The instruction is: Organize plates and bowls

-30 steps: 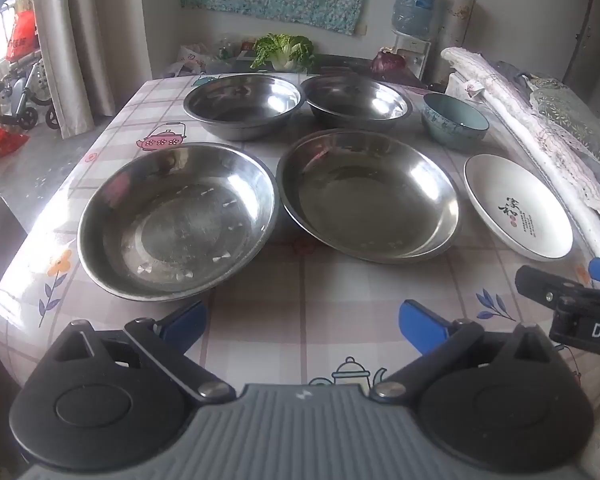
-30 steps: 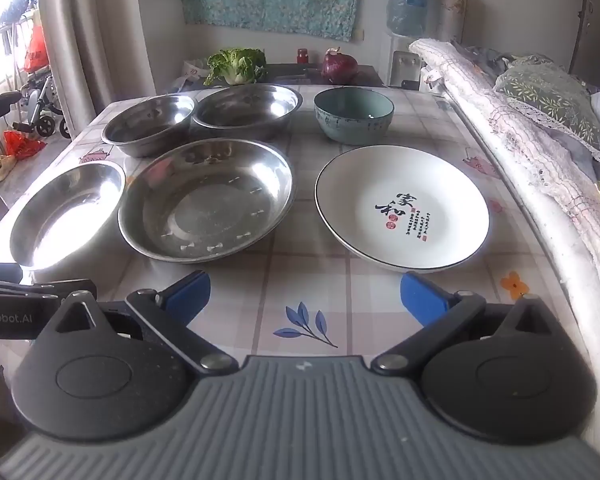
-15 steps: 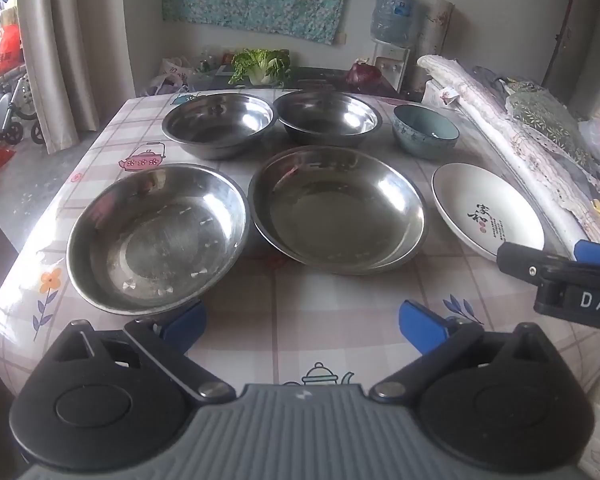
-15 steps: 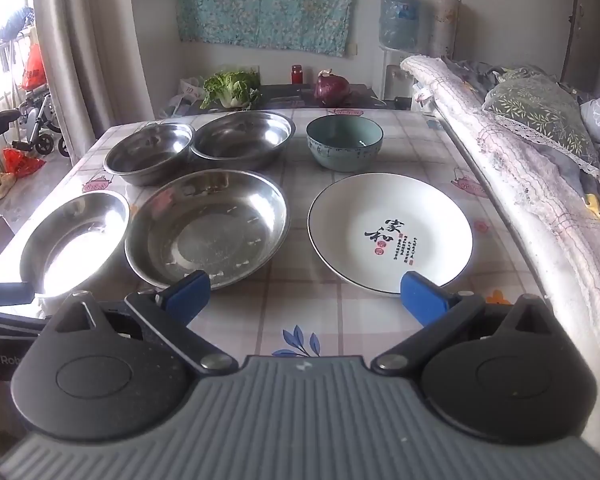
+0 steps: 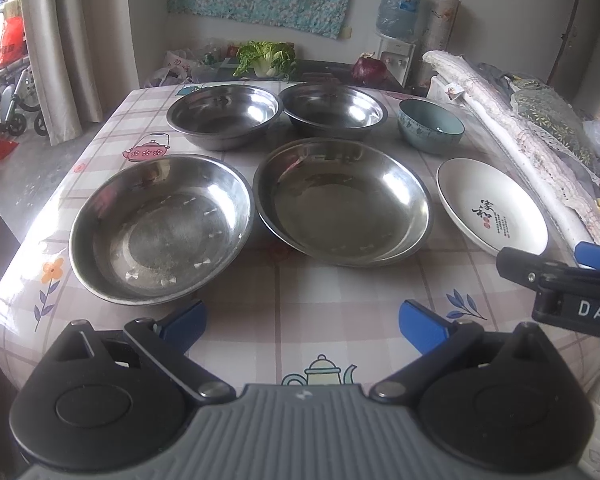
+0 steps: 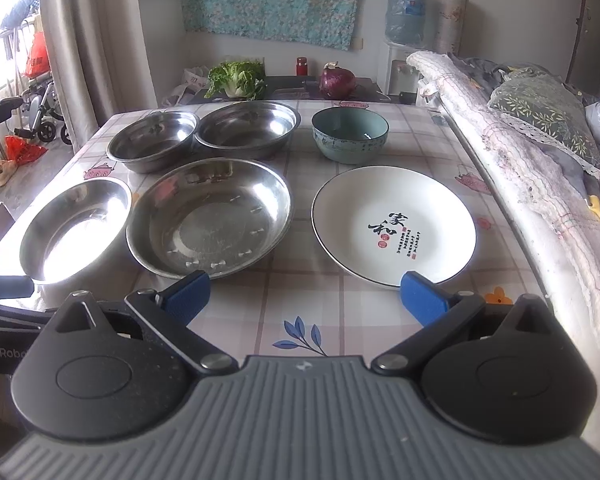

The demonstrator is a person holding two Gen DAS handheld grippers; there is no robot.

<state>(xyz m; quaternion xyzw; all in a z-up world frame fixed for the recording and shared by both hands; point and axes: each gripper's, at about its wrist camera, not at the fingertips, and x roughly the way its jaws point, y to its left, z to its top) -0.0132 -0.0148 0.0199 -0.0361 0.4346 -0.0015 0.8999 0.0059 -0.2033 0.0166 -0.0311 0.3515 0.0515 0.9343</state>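
Observation:
Two wide steel plates lie side by side on the checked tablecloth: the left one [image 5: 160,232] [image 6: 72,228] and the right one [image 5: 344,200] [image 6: 210,216]. Behind them stand two steel bowls [image 5: 224,114] [image 5: 334,110], also in the right wrist view [image 6: 152,144] [image 6: 246,128]. A teal ceramic bowl [image 5: 430,126] [image 6: 350,134] stands at the back right, with a white plate with red and black characters [image 5: 492,210] [image 6: 394,222] in front of it. My left gripper [image 5: 302,324] is open above the table's near edge. My right gripper [image 6: 304,296] is open, near the white plate's front rim.
A rolled quilt and bedding [image 6: 520,168] run along the table's right edge. Cabbage [image 6: 238,80], a red onion [image 6: 337,80] and a water dispenser [image 6: 406,12] stand behind the table. A curtain [image 5: 60,40] hangs at the left. The table's rounded corner [image 5: 4,288] is near left.
Both grippers have pulled back and risen a little, so the dishes look smaller and further off. No dish has moved. Both grippers stay open.

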